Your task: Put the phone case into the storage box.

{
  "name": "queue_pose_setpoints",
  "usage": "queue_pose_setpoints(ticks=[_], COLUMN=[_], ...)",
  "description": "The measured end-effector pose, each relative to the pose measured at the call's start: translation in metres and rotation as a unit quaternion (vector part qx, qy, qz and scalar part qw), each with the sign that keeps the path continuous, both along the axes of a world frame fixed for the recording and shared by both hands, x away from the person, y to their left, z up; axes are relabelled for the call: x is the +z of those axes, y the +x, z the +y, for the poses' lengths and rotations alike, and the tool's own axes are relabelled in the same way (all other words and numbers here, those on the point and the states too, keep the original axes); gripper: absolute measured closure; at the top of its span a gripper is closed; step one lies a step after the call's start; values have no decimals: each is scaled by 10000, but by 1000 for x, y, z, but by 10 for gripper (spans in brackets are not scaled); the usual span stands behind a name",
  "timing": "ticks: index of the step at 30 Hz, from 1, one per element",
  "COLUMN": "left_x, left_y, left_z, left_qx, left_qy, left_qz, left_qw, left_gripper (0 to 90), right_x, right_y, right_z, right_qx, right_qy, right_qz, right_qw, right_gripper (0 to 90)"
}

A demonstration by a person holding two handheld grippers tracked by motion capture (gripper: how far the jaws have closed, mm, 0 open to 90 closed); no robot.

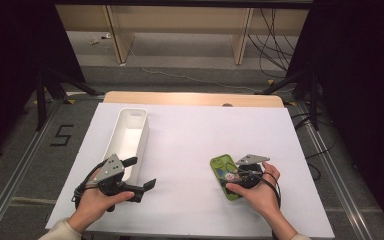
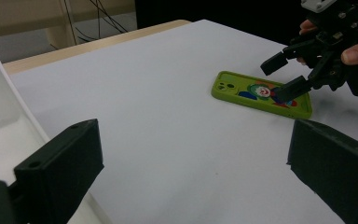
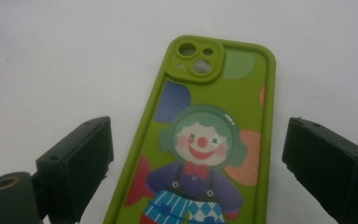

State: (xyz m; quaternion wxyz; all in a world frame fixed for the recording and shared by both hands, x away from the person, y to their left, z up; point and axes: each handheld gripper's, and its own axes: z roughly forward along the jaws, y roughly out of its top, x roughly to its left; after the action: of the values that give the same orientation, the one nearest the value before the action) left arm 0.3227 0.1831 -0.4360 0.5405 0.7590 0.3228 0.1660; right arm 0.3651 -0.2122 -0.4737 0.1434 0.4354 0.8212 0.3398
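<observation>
So the green phone case point(image 1: 226, 176) is lying flat on the white table point(image 1: 190, 150), picture side up, over on the person's right and toward the near edge. It's got a cartoon clown printed on it, with green hair, a red nose, a red bow tie and blue checked overalls, and the camera cutout end points away from the person. The right gripper point(image 1: 239, 172) hangs right over the near end of the case, held in the right hand point(image 1: 262, 192). In the right gripper view its two black jaws stand wide, one off each long edge of the case with clear white table showing between each jaw and the case, so nothing is pinched. From the left gripper view you can see the same thing from the side: that gripper is tipped down at the case with its jaws spread. The left gripper point(image 1: 141, 176) sits in the left hand point(image 1: 94, 202) on the other side of the table, well apart from the case, jaws also wide with nothing between them, just bare table. Right beside it is a long white bin point(image 1: 141, 127), standing lengthwise away from the person, and the left gripper is at its near end.
</observation>
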Motion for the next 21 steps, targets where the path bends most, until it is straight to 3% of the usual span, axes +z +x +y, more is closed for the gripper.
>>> queue_pose_setpoints(ticks=[21], left_x=[0], left_y=[0], left_z=[0], left_qx=[3], left_qy=[-17], left_qz=[8], left_qw=[10000], left_gripper=[27], right_x=[-5], right_y=[6], right_z=[13], right_qx=[-352], right_qy=[-195], right_qz=[227], right_qw=[9989], right_gripper=[95])
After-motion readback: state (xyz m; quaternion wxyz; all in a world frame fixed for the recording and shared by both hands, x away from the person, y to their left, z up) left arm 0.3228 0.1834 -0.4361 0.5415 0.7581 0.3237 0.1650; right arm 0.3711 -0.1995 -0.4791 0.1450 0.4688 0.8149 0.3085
